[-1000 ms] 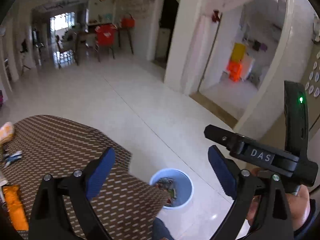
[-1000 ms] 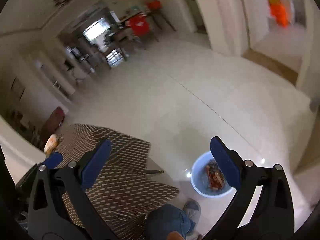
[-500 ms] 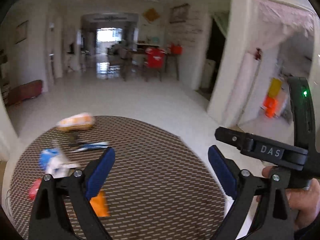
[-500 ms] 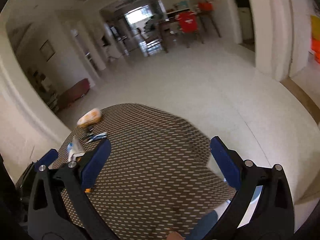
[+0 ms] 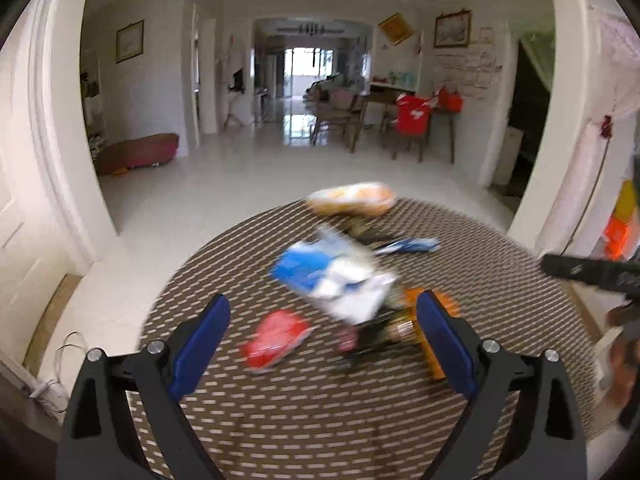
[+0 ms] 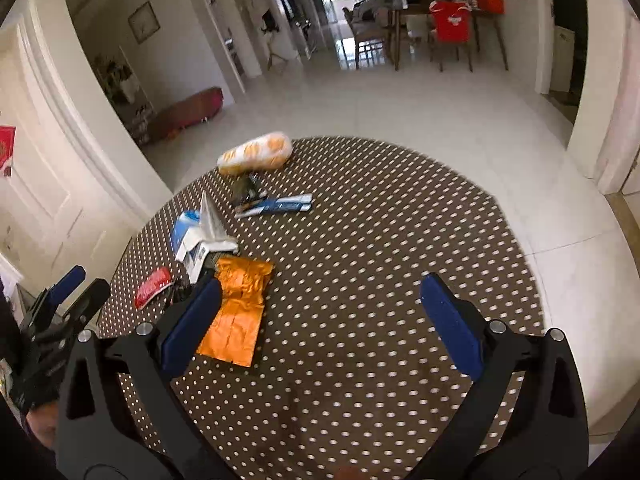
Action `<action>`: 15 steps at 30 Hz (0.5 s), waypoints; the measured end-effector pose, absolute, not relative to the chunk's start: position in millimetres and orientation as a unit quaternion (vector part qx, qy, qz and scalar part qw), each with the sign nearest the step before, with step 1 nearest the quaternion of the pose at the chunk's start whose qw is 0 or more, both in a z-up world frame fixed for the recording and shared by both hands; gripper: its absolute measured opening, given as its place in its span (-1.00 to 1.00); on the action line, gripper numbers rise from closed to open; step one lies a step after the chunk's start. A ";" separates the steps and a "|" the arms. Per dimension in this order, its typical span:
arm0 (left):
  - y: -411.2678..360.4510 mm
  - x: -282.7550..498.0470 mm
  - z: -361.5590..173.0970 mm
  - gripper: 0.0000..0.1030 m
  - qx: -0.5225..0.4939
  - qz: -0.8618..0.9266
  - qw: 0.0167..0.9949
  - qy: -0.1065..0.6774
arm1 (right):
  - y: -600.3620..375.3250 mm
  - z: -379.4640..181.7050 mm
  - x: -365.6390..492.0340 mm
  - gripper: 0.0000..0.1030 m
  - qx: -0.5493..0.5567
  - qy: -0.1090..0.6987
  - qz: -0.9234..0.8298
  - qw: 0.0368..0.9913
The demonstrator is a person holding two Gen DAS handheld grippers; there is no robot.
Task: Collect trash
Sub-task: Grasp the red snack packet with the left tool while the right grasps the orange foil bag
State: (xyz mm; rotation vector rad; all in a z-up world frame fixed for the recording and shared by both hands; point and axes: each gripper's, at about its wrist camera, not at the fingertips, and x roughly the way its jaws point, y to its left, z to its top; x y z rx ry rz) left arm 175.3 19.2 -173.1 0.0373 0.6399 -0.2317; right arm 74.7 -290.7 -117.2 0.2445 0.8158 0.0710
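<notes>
Swung from bin, both grippers (image 5: 323,336) (image 6: 316,316) wide, empty

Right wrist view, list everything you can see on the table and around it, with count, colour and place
table: one, brown dotted cloth, centre
orange wrapper: one, flat, near left
red wrapper: one, left edge
blue-white packet: one, crumpled, behind the orange wrapper
blue strip wrapper: one, mid table
orange-white bag: one, far edge
dark scraps: count unclear, beside the bag
red-covered chair: one, far room
left gripper: one, black with blue pads, open
right gripper: one, same, open, empty
</notes>
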 end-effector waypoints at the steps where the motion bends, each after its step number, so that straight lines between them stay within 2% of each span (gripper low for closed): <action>1: 23.6 179.6 -178.9 0.79 0.023 -0.109 0.941 0.320 | -284.4 -120.4 77.4 0.88 0.116 0.399 0.036 0.909; 8: 41.3 212.9 -214.6 0.78 0.067 -0.109 0.922 0.366 | -246.3 -140.2 103.5 0.88 0.090 0.432 0.060 0.895; 10: 40.0 221.4 -224.6 0.72 0.075 -0.116 0.913 0.384 | -236.5 -147.4 111.7 0.88 0.088 0.440 0.066 0.891; 13: 34.5 231.2 -236.0 0.48 0.072 -0.138 0.903 0.401 | -225.1 -158.6 124.4 0.88 0.093 0.455 0.075 0.883; 15: 29.9 236.4 -243.8 0.02 0.074 -0.145 0.890 0.425 | -218.1 -167.4 134.4 0.88 0.096 0.465 0.075 0.877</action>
